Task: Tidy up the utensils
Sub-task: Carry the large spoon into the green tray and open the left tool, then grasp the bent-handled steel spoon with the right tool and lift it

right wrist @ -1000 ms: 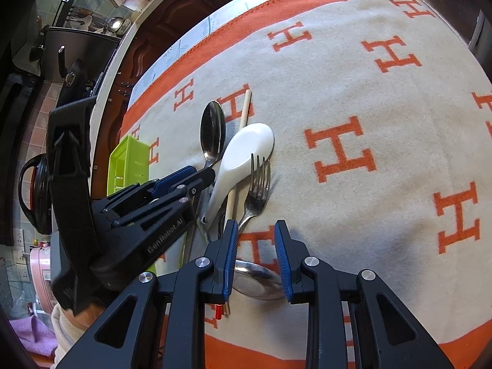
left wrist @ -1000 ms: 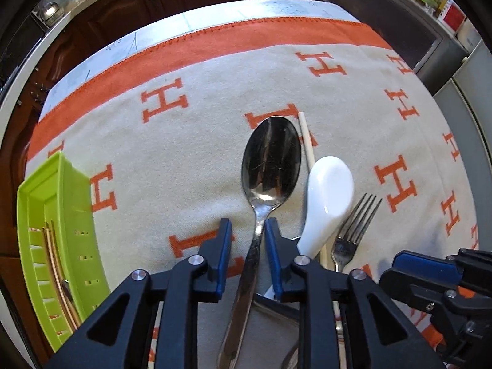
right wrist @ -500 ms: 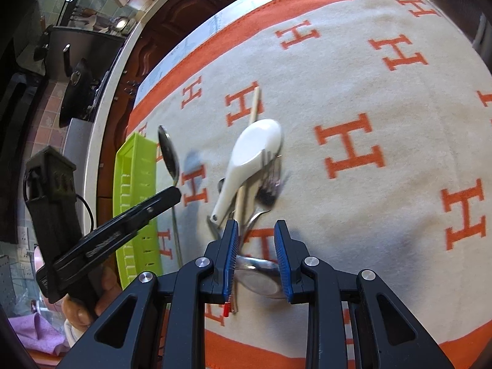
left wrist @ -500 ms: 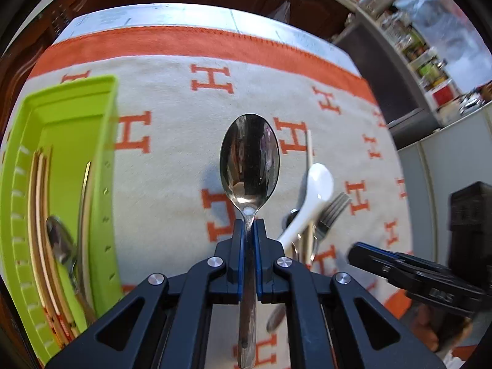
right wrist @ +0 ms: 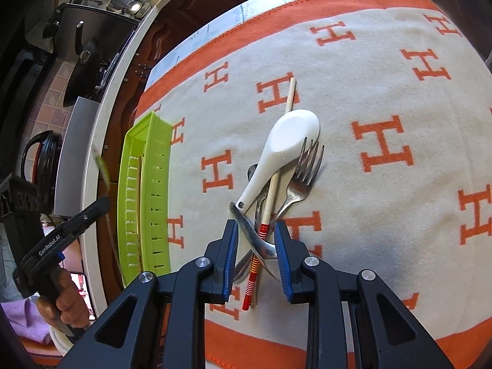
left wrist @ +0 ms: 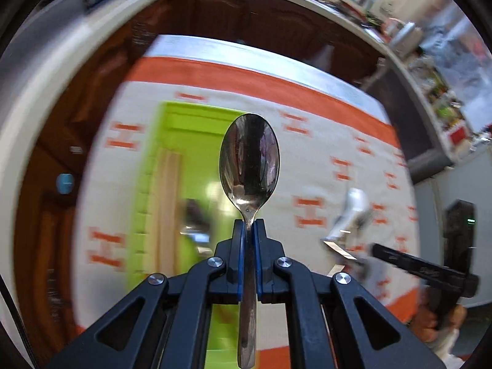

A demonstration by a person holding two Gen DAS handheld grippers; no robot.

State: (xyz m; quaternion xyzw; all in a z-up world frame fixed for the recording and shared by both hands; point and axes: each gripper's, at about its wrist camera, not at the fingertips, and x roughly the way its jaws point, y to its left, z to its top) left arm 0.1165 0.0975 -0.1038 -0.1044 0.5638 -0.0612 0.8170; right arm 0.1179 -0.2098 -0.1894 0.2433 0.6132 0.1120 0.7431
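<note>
My left gripper [left wrist: 249, 226] is shut on the neck of a metal spoon [left wrist: 249, 160], held up in the air with its bowl pointing away. Below it lies the lime green tray [left wrist: 172, 184], blurred by motion. In the right wrist view the left gripper [right wrist: 92, 212] hangs by the tray's [right wrist: 144, 200] left side. My right gripper [right wrist: 255, 230] stands open low over a pile: a white ceramic spoon [right wrist: 292, 141], a fork [right wrist: 301, 178], a chopstick [right wrist: 289, 98] with a red-striped end, and a metal utensil handle [right wrist: 252, 236] lying between the jaws.
A cream blanket [right wrist: 384, 215] with orange H marks and an orange border covers the table. The tray sits at the table's left edge, with wooden sticks and some metal inside. Dark wood cabinets [left wrist: 246, 15] and a cluttered counter lie beyond. A hand [left wrist: 436, 329] holds the right gripper.
The left gripper shut on the metal spoon, lifted it off the pile and carried it left to above the green tray. The right gripper stayed over the pile.
</note>
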